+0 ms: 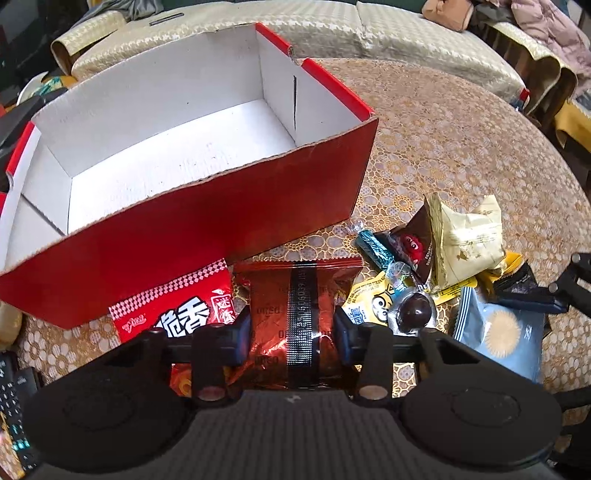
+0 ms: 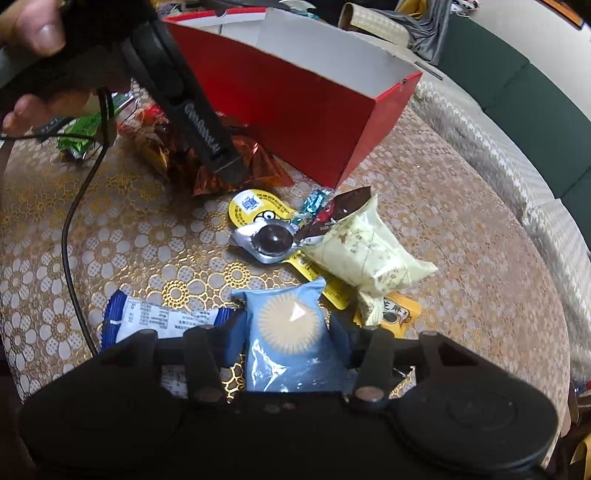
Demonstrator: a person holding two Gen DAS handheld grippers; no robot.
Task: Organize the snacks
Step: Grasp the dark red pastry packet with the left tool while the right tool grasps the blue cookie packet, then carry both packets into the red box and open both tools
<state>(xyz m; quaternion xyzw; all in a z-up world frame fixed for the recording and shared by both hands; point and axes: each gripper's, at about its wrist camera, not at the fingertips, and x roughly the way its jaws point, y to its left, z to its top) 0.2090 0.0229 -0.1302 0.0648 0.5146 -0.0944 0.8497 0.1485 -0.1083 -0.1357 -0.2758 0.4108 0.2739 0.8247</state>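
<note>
Red foil, crinkled and copper-toned, fills the gap between the left tongs (image 1: 292, 325); this red foil snack packet (image 1: 299, 295) lies on the bench (image 1: 461, 147) just before the red cardboard box with a white inside (image 1: 177, 147), and both pads press its sides, so the left tongs are closed on it; its near end is hidden under the gripper body, and its print is too crumpled to read. From the right wrist view the same packet (image 2: 236, 162) is half covered by the left gripper's finger, and a person's hand (image 2: 33, 33) on that gripper is cut off at the frame's corner.

The right tongs (image 2: 288, 339) stand narrow about a pale blue packet with a round sun-like emblem (image 2: 290, 332); the pads flank it closely, but whether they press it cannot be told; its lower end vanishes under the gripper.

Beside it lies a blue-and-white wrapper (image 2: 162, 321), partly covered by the left finger of the right tongs; a cream-yellow pillow pack (image 2: 369, 251) overlaps a yellow packet and a brown one, both mostly hidden; a dark chocolate ball in a clear blister (image 2: 273, 240) rests on a round yellow cartoon packet (image 2: 255, 208). A red packet with white characters (image 1: 177, 310) is tucked partly beneath the box's near wall; the box stands empty.
</note>
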